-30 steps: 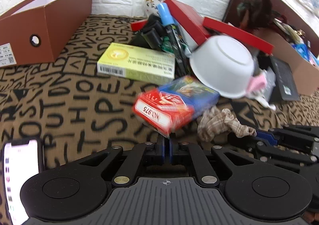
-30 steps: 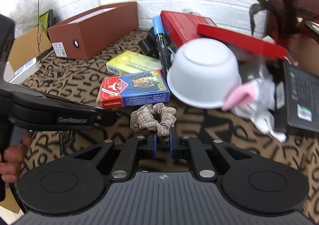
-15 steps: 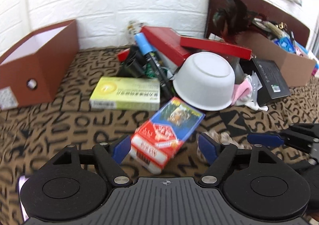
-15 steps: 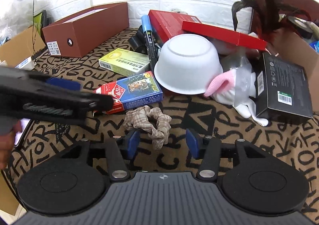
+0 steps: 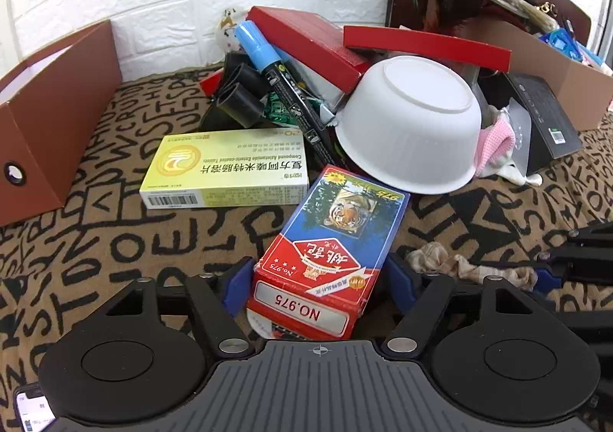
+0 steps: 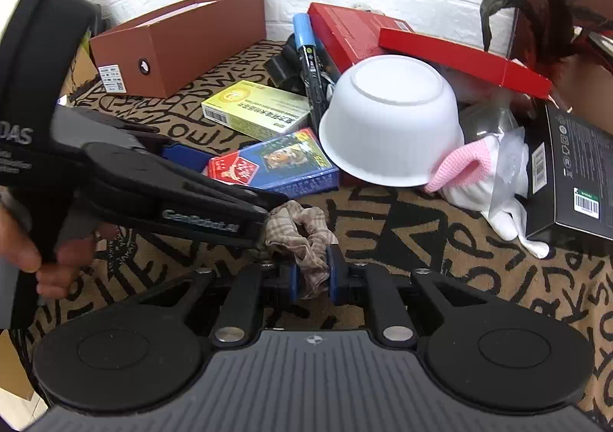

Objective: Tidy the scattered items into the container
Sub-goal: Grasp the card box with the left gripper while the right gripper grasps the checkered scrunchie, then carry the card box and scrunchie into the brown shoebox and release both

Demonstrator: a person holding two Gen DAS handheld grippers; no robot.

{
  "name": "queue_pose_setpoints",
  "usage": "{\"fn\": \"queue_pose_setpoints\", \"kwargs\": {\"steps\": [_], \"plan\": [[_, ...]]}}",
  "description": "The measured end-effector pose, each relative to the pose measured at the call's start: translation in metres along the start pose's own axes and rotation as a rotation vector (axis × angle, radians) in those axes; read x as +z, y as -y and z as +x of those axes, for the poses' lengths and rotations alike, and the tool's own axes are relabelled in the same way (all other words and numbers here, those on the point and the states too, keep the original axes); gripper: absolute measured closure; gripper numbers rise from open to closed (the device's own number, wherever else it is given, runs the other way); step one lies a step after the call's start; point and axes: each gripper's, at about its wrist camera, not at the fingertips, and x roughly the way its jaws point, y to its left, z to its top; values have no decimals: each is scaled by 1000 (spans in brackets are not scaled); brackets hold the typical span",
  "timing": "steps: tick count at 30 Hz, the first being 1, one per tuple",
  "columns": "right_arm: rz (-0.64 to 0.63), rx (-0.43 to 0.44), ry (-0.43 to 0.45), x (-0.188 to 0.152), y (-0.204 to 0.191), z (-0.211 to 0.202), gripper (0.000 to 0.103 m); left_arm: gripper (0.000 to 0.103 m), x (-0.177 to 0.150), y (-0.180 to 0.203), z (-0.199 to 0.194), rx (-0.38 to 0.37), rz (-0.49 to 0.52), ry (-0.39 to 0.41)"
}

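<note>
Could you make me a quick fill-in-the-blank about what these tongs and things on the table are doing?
1. The left tongs are closing around the card box with a ____ pictured on it.
2. The right tongs pinch a checked ____.
3. The white bowl lies ____.
4. The marker has a ____ cap.

Missing words: tiger; scrunchie; upside down; blue

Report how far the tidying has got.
Done: nothing visibly; what shows of the brown storage box looks empty. In hand: the left gripper jaws are closing around the playing-card box; the right gripper jaws are closing on the plaid scrunchie. Left: yellow medicine box, white bowl, blue-capped marker, among other clutter.
</note>
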Motion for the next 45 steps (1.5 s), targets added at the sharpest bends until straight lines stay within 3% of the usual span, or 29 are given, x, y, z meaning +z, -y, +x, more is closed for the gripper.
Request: {"fn": "queue_pose_setpoints", "kwargs": {"steps": [4,5,7,9,10,11,25,34,38,45], "plan": [[-2,-2,-4,-3,2,-6,86,29,-3,-1,-8,-11,-21,3],[-1,-3,-4,-3,3,-6,86,22,-3,0,-7,-13,-23,4],[8,-8,-4,-2,3,-6,83,19,-3,0,-4,-1,-27,-2],[10,-14,0,-1,1,-6,83,20,-3,0,-2,4,-31,-3],[4,-16,4,0,0,-6,83,30,-3,1,-2,10,-28,-2],[-4,-17,5,0,-2,-6,83,31,-3,1,-3,12,-25,-2],[-37,28,81,26,-18,-33,87,32,6,-16,-55,9,-111,81],[-105,121,182,91,-54,-39,87,32,33,-77,-100,104,-242,188],[-160,164,235,138,-81,-27,87,32,52,-123,-117,157,-328,238],[-233,185,289,208,-127,15,87,32,81,-192,-123,280,-373,269]]}}
